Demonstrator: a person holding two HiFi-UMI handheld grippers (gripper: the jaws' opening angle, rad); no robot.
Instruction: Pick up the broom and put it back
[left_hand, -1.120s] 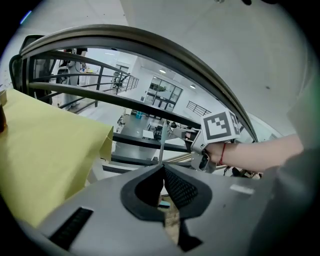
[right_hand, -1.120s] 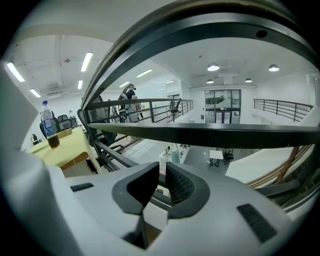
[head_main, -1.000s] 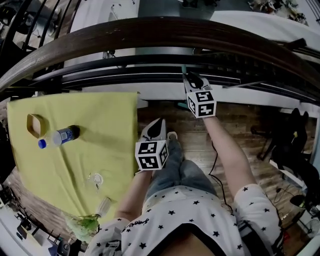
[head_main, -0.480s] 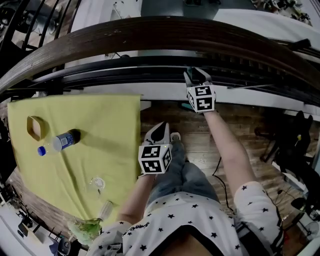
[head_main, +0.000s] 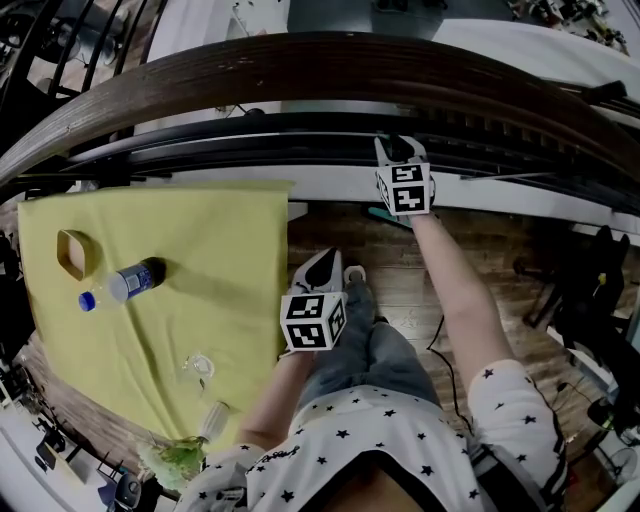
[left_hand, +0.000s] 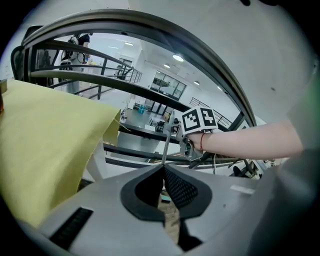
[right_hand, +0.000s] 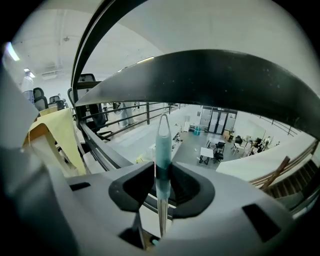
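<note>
Count: two grippers, one broom, one cloth, one tape roll, one bottle. Right gripper (head_main: 398, 146) is up at the rail (head_main: 300, 70), cube facing the head camera. The broom (right_hand: 163, 150) stands upright between its jaws, teal grip section with a hang loop on top and bare metal shaft below. Jaws have just been closing, and the pads now look pressed on both sides of the teal section. In the head view only a teal bit of the broom shows, just below that gripper, against the white ledge under the rail. Left gripper (head_main: 320, 262) is lower, just beside the right edge of the yellow cloth (head_main: 200, 250) and well apart from the broom. Its jaws are together and nothing sits between them. On the cloth, the tape roll (head_main: 60, 255) stands on edge near the left side. The bottle (head_main: 125, 282) lies on its side just beside the roll, blue cap on and pointing left; can't tell if anything is in it. Two small clear items lie lower on the cloth, too small to identify. Wooden floor (head_main: 480, 250) under the person's legs.
</note>
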